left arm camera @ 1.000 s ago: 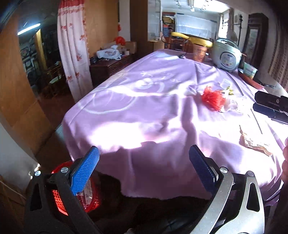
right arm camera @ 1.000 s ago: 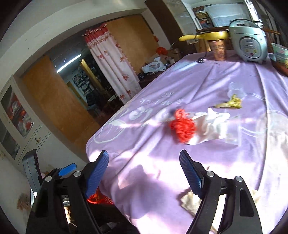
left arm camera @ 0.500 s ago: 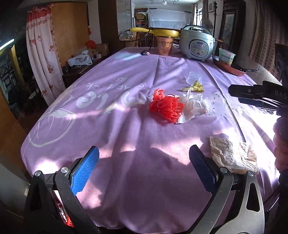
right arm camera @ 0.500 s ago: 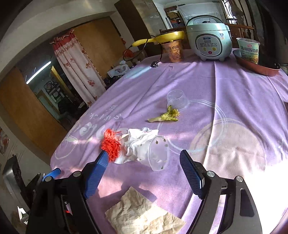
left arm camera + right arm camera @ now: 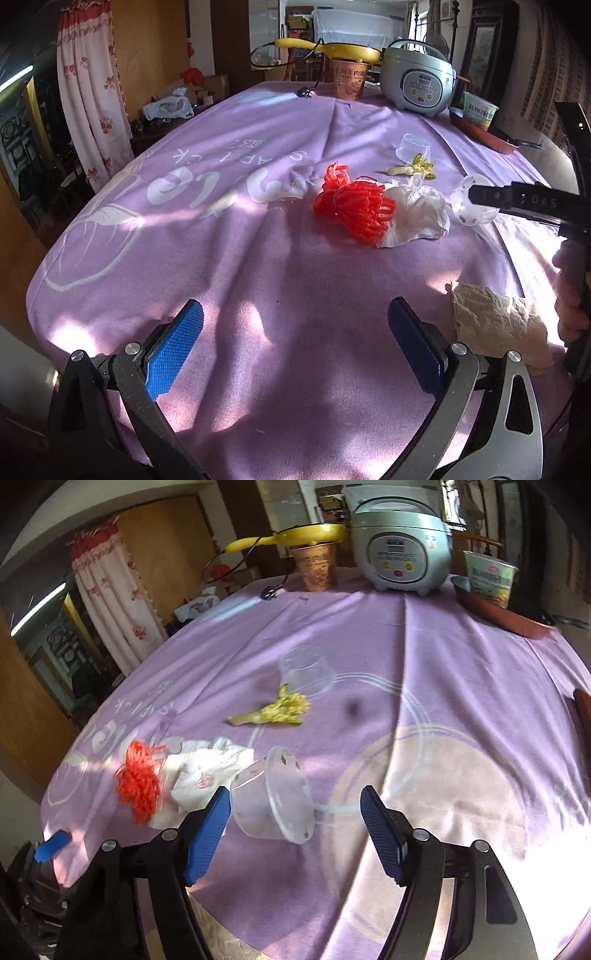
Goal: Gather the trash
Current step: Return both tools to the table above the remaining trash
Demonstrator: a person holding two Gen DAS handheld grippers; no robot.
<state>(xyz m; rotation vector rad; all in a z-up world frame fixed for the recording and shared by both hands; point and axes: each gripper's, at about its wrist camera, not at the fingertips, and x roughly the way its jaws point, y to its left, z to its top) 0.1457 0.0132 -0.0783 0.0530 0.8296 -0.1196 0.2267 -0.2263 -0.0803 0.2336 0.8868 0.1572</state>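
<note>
A: How does the right gripper (image 5: 295,834) stand?

B: Its jaws are spread wide and grip nothing. A clear plastic cup (image 5: 271,797) lies on its side on the purple tablecloth (image 5: 406,657), partly between the blue pads (image 5: 207,830), close to the left one. Whether that pad touches the cup I cannot tell.

A: And the left gripper (image 5: 295,350)?

B: Also spread wide and holding nothing, low over the near edge of the cloth. A crumpled brown paper (image 5: 495,321) lies just beside its right finger, at about three o'clock.

A: Where is the rest of the trash?

B: From the right wrist view, a white crumpled bag (image 5: 207,771) lies at about ten o'clock from the cup, touching it, with a red yarn bundle (image 5: 142,775) against the bag's far side. A green vegetable scrap (image 5: 275,712) sits at twelve o'clock, and a second clear cup (image 5: 306,670) stands upside down just beyond it.

A: Anything at the far end of the table?

B: A rice cooker (image 5: 400,550), a brown noodle cup (image 5: 316,566) with a yellow pan (image 5: 306,535) on top, and a green noodle cup (image 5: 487,579) in a red pan (image 5: 498,613).
</note>
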